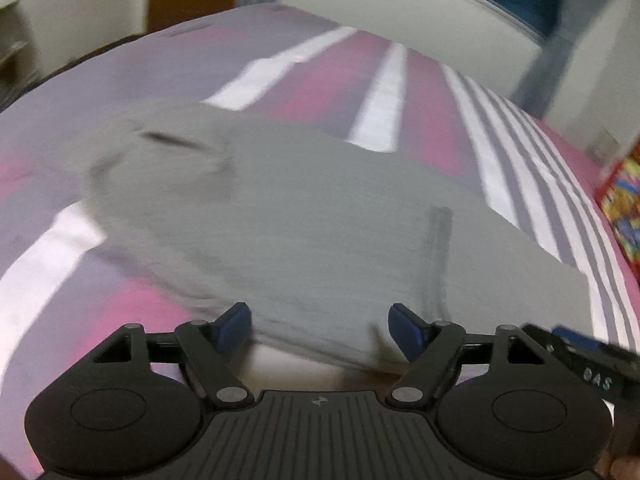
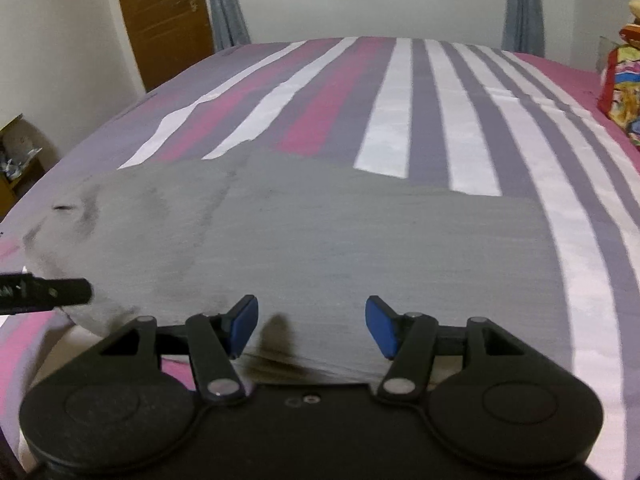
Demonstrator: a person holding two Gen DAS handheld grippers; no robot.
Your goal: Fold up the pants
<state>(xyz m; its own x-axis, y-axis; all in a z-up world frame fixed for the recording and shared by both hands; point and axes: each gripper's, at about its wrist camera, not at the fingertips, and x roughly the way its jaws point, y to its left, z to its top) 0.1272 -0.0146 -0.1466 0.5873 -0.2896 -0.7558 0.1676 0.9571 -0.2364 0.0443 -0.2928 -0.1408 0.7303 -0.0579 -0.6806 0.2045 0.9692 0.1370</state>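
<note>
Right wrist view: gray pants [image 2: 320,240] lie on the bed beyond both released claws [image 2: 311,326].

Both wrist cams sit low & close, tilted down, sharing grey pants [image 1: 312,216] on striped bed [image 2: 460,120].

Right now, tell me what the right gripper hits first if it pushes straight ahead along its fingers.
Most likely the grey pants: the right gripper stands open, angled down over their near edge, nothing between the pads. The striped bedsheet lies beyond. Depth is hard to judge.
</note>
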